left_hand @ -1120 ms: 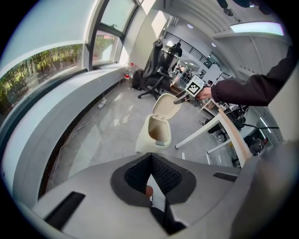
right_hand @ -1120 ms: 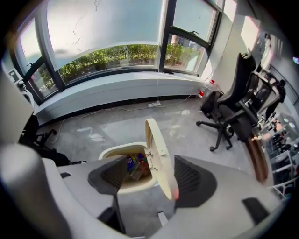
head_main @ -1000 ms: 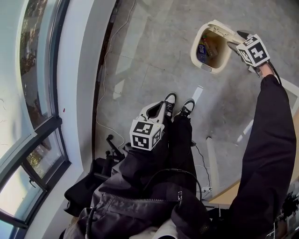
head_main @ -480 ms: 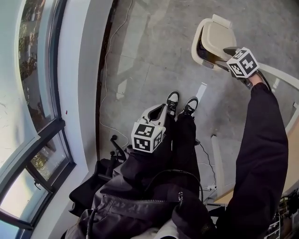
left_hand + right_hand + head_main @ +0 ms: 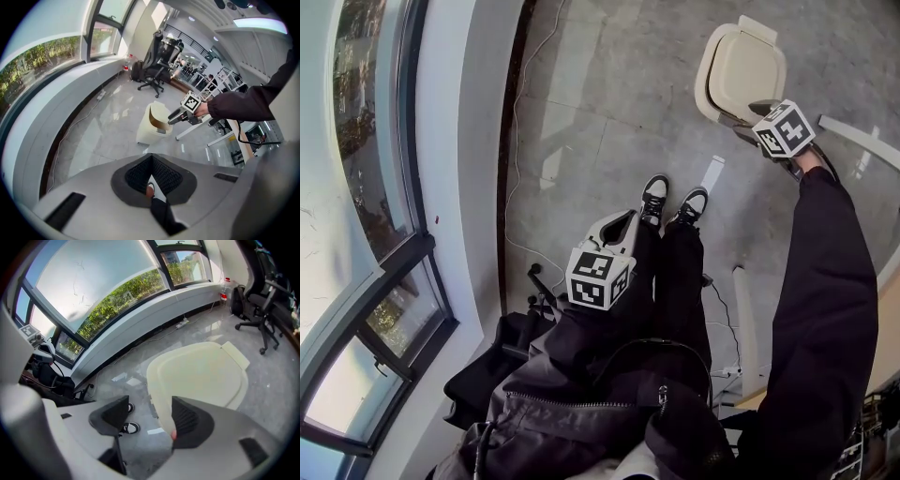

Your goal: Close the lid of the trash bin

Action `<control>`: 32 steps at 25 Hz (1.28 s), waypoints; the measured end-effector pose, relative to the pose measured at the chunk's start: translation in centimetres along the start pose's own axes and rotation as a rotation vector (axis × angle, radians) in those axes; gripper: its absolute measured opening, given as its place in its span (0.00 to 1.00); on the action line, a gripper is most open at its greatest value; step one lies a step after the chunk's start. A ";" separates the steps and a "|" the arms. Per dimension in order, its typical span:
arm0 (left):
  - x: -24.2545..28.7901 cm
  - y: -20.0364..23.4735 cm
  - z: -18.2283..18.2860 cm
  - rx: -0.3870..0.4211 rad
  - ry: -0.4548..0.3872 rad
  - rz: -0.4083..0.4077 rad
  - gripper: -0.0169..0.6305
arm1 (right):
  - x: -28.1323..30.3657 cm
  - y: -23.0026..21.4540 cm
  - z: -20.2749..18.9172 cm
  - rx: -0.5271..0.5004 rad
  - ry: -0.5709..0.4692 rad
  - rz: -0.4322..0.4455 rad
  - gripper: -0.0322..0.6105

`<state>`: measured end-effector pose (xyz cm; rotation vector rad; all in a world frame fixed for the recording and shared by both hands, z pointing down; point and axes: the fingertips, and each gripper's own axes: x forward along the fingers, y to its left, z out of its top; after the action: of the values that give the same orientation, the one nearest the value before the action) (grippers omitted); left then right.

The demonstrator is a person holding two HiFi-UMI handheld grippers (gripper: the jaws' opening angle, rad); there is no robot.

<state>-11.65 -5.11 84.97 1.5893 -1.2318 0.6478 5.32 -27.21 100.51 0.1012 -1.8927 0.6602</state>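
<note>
Change noted: cream plastic lid [image 5: 741, 70] raised a second ago with the bin's contents in sight, half lowered half a second ago, now swung down over the opening; contents no longer visible from the head view.
Lid seating: not confirmed flush; left gripper view shows a dark gap under the lid's edge on the cream plastic trash bin [image 5: 146, 132].
Right gripper [image 5: 150, 406]: fingers spread well apart, clamping nothing; lid's near rim running between them, one finger [image 5: 190, 420] lying over that rim, contact likely but not provable.
Lid position: directly ahead of and below the right fingers, broad top face stretching away beyond them.
Left gripper [image 5: 151, 161]: fingers drawn together at the tips, empty; held close to the person's legs, bin well ahead of them and apart.
Surroundings: grey tiled floor [image 5: 600, 112] under the bin; black-and-white shoes [image 5: 654, 192] just beyond the left fingers.
Task standing: judged nearly done; a last downward press at the rim probably needed to seat the lid.
Risk: lid lifting again if released before seating.
</note>
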 end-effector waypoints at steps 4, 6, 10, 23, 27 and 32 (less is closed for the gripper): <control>0.1 0.7 -0.8 -0.011 0.007 0.006 0.02 | 2.0 -0.1 -0.7 0.003 0.017 -0.009 0.51; 0.1 1.0 -1.3 -0.015 0.010 0.010 0.02 | 2.8 -0.3 -1.0 0.002 0.023 -0.024 0.51; 0.2 1.3 -2.2 -0.022 0.020 0.012 0.02 | 4.2 -0.5 -1.5 0.012 0.024 -0.050 0.51; -0.3 1.6 -2.7 -0.021 0.015 0.023 0.02 | 6.5 -1.4 -2.2 0.056 -0.002 -0.153 0.51; -0.3 1.6 -2.8 -0.014 0.014 0.022 0.02 | 6.1 -1.3 -2.1 0.057 -0.014 -0.152 0.52; -1.2 0.8 -1.2 0.012 -0.013 0.016 0.02 | 1.1 0.9 0.0 0.048 -0.134 -0.203 0.52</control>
<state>-12.64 -3.51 84.67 1.5969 -1.2537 0.6573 4.56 -26.16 101.10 0.3718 -1.9623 0.5719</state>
